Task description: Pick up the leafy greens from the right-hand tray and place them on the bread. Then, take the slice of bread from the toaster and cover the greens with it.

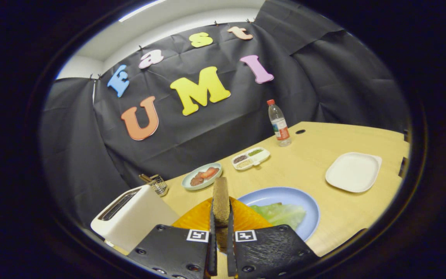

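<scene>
So the gripper (220,217) has its fingers (212,228) pinching a slice of bread (220,199), one on each face, and the slice stands upright on edge, sticking up past the tips. Right below and ahead of it sits an orange plate (196,219). Just at 3 o'clock of that is a blue plate (285,195) with the leafy greens (283,213) lying on it. The white toaster (130,215) is at about 9 o'clock of the fingers, slots up.

The bench (312,162) is pale wood, pretty tidy. Further out toward 12 o'clock there's a small green dish (201,176) with reddish food, and a white divided tray (251,158) of seeds just past it. A wire rack (157,183) sits by the toaster. An empty white square plate (353,171) is off at 2 o'clock, and a water bottle (279,124) stands near the back edge. Black cloth walls the booth, with a white ceiling above.
</scene>
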`<state>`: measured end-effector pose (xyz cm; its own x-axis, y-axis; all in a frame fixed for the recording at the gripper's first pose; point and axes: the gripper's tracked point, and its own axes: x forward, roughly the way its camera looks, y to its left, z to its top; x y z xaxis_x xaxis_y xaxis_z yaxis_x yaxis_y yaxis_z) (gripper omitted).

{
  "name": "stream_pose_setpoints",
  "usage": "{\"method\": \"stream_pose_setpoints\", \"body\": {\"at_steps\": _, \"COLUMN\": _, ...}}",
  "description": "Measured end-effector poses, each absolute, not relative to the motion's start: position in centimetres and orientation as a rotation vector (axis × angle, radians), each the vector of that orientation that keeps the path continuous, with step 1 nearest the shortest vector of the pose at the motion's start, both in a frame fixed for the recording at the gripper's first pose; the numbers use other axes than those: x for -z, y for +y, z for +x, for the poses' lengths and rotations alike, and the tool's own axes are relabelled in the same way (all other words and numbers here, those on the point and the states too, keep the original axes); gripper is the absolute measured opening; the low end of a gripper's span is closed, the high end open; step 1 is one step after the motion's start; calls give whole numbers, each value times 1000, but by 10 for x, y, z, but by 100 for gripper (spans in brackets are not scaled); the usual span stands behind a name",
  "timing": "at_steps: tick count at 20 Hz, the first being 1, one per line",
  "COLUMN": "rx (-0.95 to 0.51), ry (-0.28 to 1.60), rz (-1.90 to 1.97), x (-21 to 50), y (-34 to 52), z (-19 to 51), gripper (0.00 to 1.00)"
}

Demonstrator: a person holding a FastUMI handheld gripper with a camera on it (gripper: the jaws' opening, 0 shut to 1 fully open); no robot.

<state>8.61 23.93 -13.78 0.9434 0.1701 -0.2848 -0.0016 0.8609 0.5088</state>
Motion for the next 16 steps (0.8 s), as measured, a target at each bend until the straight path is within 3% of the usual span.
{"method": "stream_pose_setpoints", "body": {"at_steps": 4, "rx": -73, "ry": 344, "rz": 518, "x": 156, "y": 221, "z": 84, "gripper": 10}}
{"method": "stream_pose_setpoints", "body": {"at_steps": 7, "rx": -62, "ry": 353, "rz": 524, "x": 163, "y": 208, "z": 83, "gripper": 21}}
{"method": "stream_pose_setpoints", "body": {"at_steps": 10, "rx": -52, "ry": 382, "rz": 516, "x": 172, "y": 198, "z": 84, "gripper": 27}}
{"method": "stream_pose_setpoints", "body": {"at_steps": 16, "rx": -24, "ry": 385, "rz": 478, "x": 175, "y": 172, "z": 82, "gripper": 62}}
